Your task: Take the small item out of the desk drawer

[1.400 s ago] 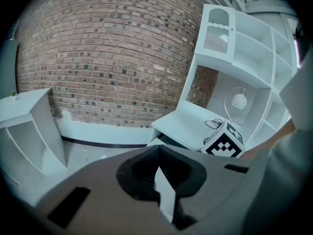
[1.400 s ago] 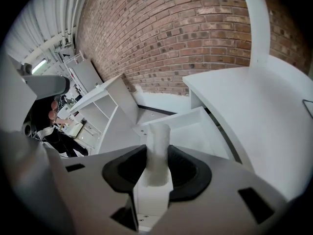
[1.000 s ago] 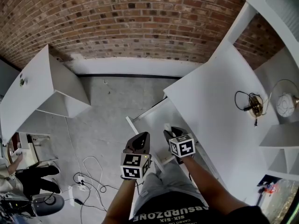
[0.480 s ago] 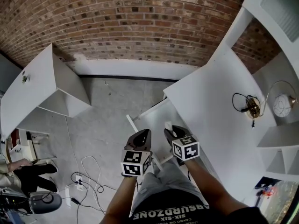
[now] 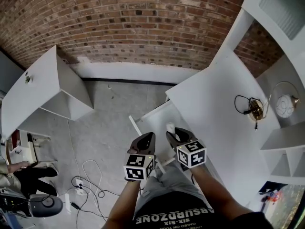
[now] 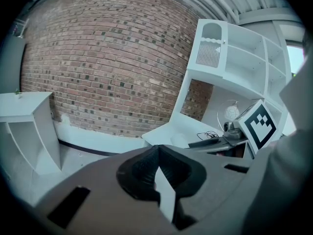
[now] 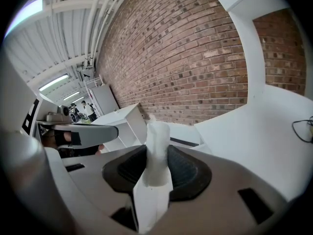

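Observation:
My right gripper is shut on a small white item, held over the open white desk drawer. In the right gripper view the white item stands upright between the dark pads and sticks out past their tips; the right gripper points toward the brick wall. My left gripper hangs beside it at the drawer's front edge, jaws together and empty. In the left gripper view the left gripper has its tips meeting, with nothing gripped.
The white desk top stretches right of the drawer and carries a small brass object with a black cable. White shelves stand at the far right. A white cabinet lies at the left. Cables run over the grey floor.
The right gripper has drawn back a little toward me, and the white item now shows clearly ahead of its jaws. The left gripper has hardly moved.

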Demonstrator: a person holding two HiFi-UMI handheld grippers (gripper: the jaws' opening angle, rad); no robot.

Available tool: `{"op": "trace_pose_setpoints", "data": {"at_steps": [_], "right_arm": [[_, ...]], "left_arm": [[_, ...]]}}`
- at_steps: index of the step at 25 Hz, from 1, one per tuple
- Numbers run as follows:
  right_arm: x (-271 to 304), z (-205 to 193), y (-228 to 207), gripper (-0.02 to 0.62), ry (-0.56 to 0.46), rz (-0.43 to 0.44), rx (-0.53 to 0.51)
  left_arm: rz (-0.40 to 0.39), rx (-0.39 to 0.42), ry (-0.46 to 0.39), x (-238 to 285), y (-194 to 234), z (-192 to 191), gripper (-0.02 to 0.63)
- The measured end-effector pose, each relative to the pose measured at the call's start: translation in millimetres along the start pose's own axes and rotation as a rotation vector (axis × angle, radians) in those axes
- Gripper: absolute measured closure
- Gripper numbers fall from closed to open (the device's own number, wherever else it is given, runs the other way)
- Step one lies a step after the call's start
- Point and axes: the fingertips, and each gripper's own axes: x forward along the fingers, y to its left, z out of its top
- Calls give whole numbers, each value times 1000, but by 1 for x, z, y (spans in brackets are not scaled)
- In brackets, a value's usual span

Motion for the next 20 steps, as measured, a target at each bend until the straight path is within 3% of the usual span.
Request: {"op": "trace_pose_setpoints", "data": {"at_steps": [20], "right_arm": [[-57,17,31,468,-105,32,-45]], "left_arm": [[-14,-12,-64,-31,-31,7,600]]}}
